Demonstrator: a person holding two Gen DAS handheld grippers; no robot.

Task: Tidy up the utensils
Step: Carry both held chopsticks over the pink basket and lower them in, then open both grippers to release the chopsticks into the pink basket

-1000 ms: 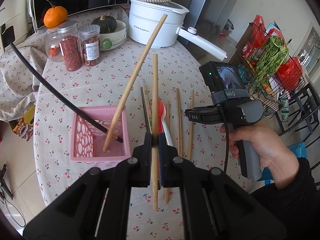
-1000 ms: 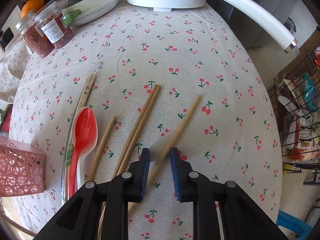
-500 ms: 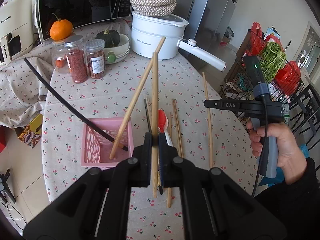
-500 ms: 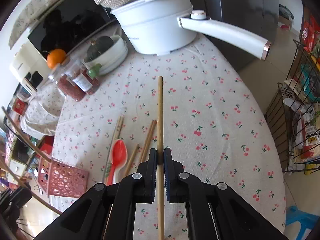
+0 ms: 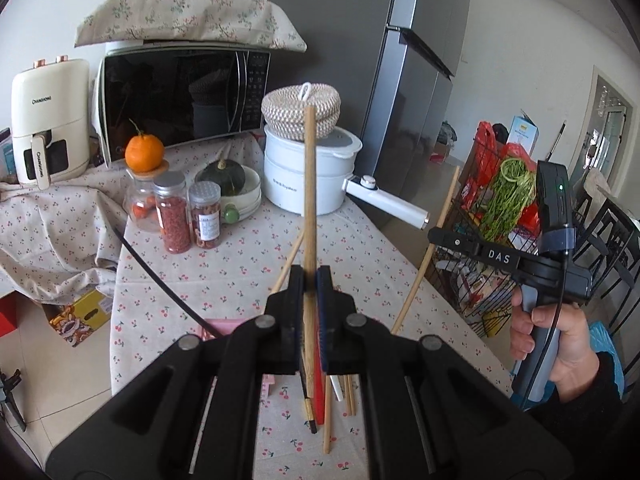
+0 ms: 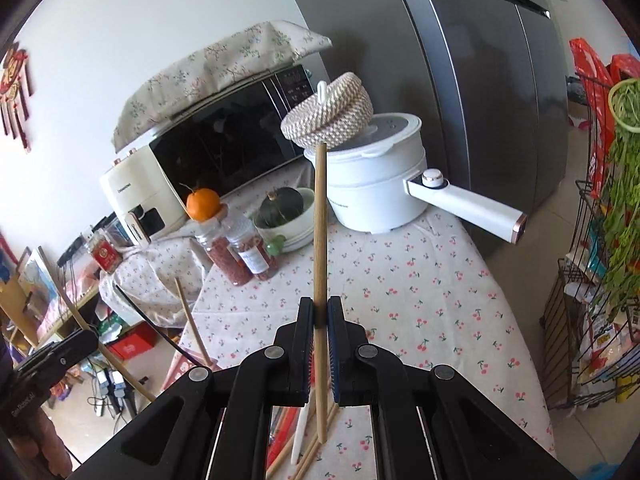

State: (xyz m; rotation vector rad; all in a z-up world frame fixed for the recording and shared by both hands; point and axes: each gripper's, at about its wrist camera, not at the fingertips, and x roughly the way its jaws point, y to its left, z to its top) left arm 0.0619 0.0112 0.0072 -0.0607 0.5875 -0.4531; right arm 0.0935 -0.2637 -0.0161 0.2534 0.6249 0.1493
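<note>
**Left wrist view and right wrist view: both chopsticks now lifted off the counter**

Left wrist view: left gripper (image 5: 310, 280) fingers pinched tight on a wooden chopstick (image 5: 309, 168), held upright. It has come up since a second ago; the pink basket (image 5: 224, 326) that filled the lower left then is now only a sliver behind the fingers. One chopstick (image 5: 286, 266) leans in the basket. The red spoon (image 5: 319, 392) and loose chopsticks (image 5: 349, 394) lie on the cherry-print counter (image 5: 360, 272) below. The person's hand (image 5: 560, 344) holds the right gripper, which carries a slanted chopstick (image 5: 424, 260) in the air.

Right wrist view: right gripper (image 6: 320, 316) fingers have just closed and now clamp a chopstick (image 6: 320, 220) that a second ago lay on the counter between open fingers. It is now clear of the cloth, pointing up past the white pot (image 6: 376, 184). Basket edge (image 6: 188, 364) sits low left.

Judgement: pick done on both sides; next is carrying them to the basket.
</note>
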